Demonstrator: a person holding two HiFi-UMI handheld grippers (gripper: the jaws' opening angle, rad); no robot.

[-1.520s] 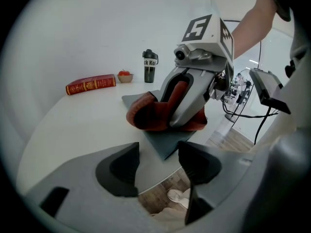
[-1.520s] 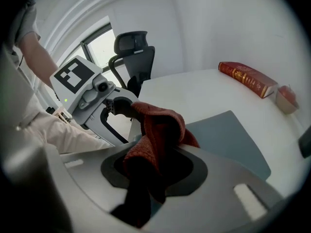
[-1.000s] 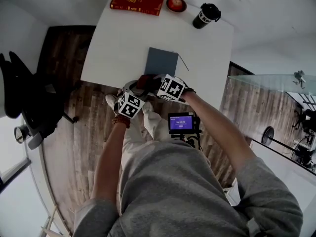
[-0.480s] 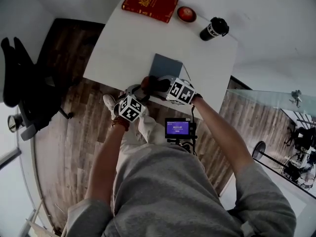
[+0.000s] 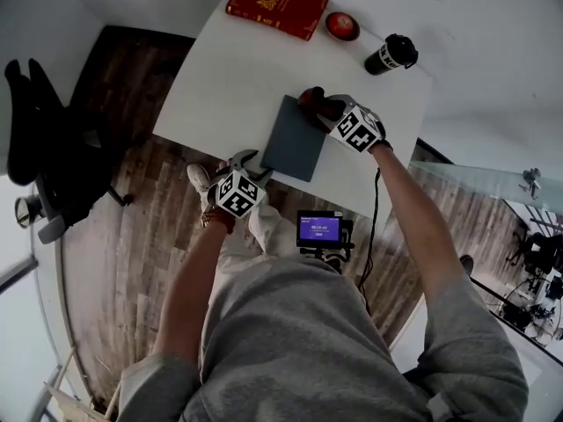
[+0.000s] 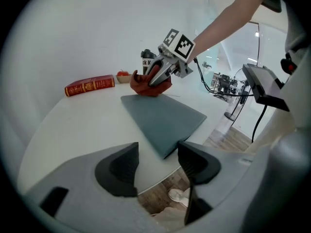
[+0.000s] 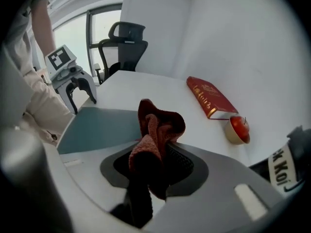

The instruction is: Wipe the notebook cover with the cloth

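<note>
Got the left gripper (image 5: pixel 253 167) hovering at the near edge of the white table (image 5: pixel 211 86), jaws apart and nothing between them, just beside the near corner of the grey notebook (image 5: pixel 293 139) lying flat. Then over to the right gripper (image 5: pixel 321 108), clamped shut on the dark red cloth (image 5: pixel 310 101) down at the notebook's far corner. Further back: red book (image 5: pixel 275 4), apple (image 5: pixel 342 25), black cup (image 5: pixel 391 54).

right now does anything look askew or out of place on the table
Nothing stands out: the notebook lies flat near the table's front edge, the cloth is bunched in the right gripper, nothing spilled.
</note>
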